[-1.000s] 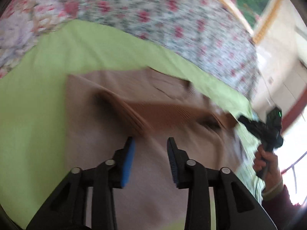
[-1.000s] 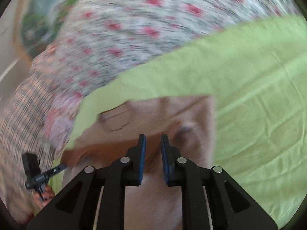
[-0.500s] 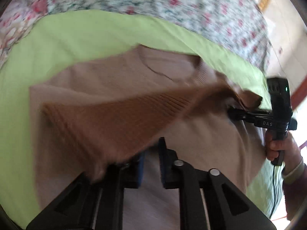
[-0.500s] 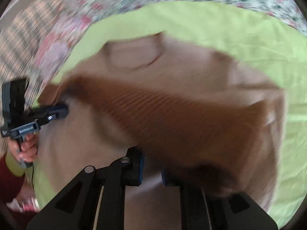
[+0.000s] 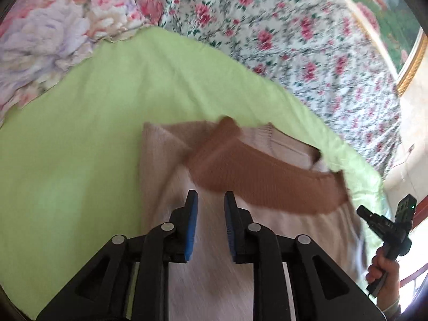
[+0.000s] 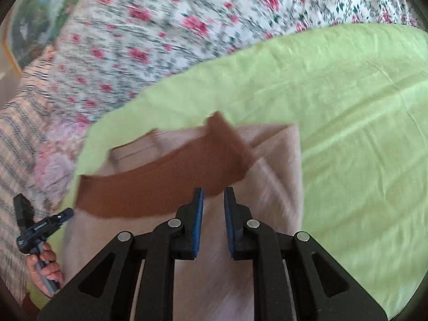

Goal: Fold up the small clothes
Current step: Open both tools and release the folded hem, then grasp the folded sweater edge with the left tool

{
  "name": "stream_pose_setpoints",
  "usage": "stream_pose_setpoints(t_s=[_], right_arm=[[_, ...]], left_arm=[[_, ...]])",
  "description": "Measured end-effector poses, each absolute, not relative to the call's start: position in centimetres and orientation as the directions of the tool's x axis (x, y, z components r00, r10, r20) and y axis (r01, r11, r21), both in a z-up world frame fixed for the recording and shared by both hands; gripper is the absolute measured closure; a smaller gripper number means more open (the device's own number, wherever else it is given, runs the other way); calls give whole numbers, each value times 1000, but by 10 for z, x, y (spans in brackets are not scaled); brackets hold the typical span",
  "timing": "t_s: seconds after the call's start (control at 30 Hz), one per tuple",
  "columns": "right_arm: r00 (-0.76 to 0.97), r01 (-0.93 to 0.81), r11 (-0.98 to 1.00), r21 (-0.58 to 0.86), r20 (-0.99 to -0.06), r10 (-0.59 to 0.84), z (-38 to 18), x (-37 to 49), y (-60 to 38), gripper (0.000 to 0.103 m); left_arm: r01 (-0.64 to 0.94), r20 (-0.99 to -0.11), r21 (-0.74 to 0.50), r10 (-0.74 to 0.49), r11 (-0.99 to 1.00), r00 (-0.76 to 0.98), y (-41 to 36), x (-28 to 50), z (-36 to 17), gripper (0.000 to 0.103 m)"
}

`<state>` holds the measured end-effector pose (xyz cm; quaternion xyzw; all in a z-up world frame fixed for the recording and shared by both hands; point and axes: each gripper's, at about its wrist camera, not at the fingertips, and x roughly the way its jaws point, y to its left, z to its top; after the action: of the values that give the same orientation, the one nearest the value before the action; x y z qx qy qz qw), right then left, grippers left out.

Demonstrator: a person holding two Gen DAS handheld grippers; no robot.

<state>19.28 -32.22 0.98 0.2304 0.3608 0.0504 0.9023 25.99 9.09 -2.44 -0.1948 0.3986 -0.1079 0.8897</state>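
A small beige knit sweater point(image 5: 227, 254) lies on a lime-green sheet point(image 5: 93, 139). Its brown ribbed hem band point(image 5: 267, 176) is folded up across the body toward the neckline. The same sweater point(image 6: 240, 267) and band point(image 6: 165, 182) show in the right wrist view. My left gripper point(image 5: 210, 200) is open and empty, just below the band. My right gripper point(image 6: 213, 198) is open and empty, at the band's lower edge. Each gripper also shows in the other's view, hand-held beside the sweater: the right one point(image 5: 385, 222) and the left one point(image 6: 40, 227).
The green sheet point(image 6: 347, 133) covers a bed with floral bedding point(image 5: 294, 40) beyond it. A striped cloth point(image 6: 16, 139) lies at the left in the right wrist view. A framed picture point(image 5: 396, 13) hangs on the wall.
Half a second ago both grippers were shut on the brown hem and carrying it over the sweater. Now both are open and drawn back, and the hem lies folded across the body.
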Motion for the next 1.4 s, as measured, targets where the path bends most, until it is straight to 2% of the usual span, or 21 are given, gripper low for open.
stream_pose_setpoints(t_s=[0.23, 0.3, 0.33, 0.43, 0.5, 0.6, 0.67, 0.73, 0.83, 1.0, 1.2, 1.27, 1.4], right_arm=[[758, 15, 839, 544, -553, 346, 9, 119, -281, 84], [763, 8, 816, 578, -531, 369, 6, 103, -272, 76], [768, 2, 799, 601, -513, 384, 3, 93, -267, 67], [764, -27, 772, 636, -485, 426, 2, 71, -253, 64], [761, -42, 772, 634, -480, 436, 5, 60, -246, 64], [762, -61, 776, 628, -472, 443, 12, 45, -237, 62], [770, -66, 779, 623, -465, 437, 17, 40, -233, 55], [773, -67, 788, 612, -467, 429, 21, 38, -231, 52], [763, -81, 790, 608, -472, 442, 24, 45, -227, 52], [747, -103, 783, 614, -472, 468, 29, 71, -227, 52], [671, -88, 783, 616, -544, 504, 43, 111, -216, 52], [668, -114, 781, 614, -535, 518, 56, 111, -212, 52], [682, -168, 807, 566, -524, 510, 69, 107, -205, 52]], left_arm=[[62, -641, -477, -395, 877, 658, 68, 146, -21, 80], [65, -643, -482, -403, 874, 652, 64, 118, -20, 76], [71, -641, -490, -415, 869, 646, 61, 103, -21, 72], [77, -641, -498, -427, 864, 637, 53, 68, -19, 58], [75, -636, -505, -430, 860, 641, 50, 53, -19, 52], [65, -630, -532, -446, 844, 635, 50, 48, -22, 49], [50, -632, -559, -464, 828, 621, 53, 51, -28, 41], [18, -632, -590, -476, 807, 611, 59, 57, -37, 40], [-52, -630, -639, -483, 767, 609, 70, 68, -52, 35], [-152, -635, -677, -467, 720, 615, 89, 87, -72, 35], [-228, -687, -643, -419, 731, 594, 89, 110, -68, 35], [-247, -693, -638, -405, 729, 596, 90, 115, -67, 35], [-247, -661, -661, -394, 709, 638, 96, 119, -71, 35]])
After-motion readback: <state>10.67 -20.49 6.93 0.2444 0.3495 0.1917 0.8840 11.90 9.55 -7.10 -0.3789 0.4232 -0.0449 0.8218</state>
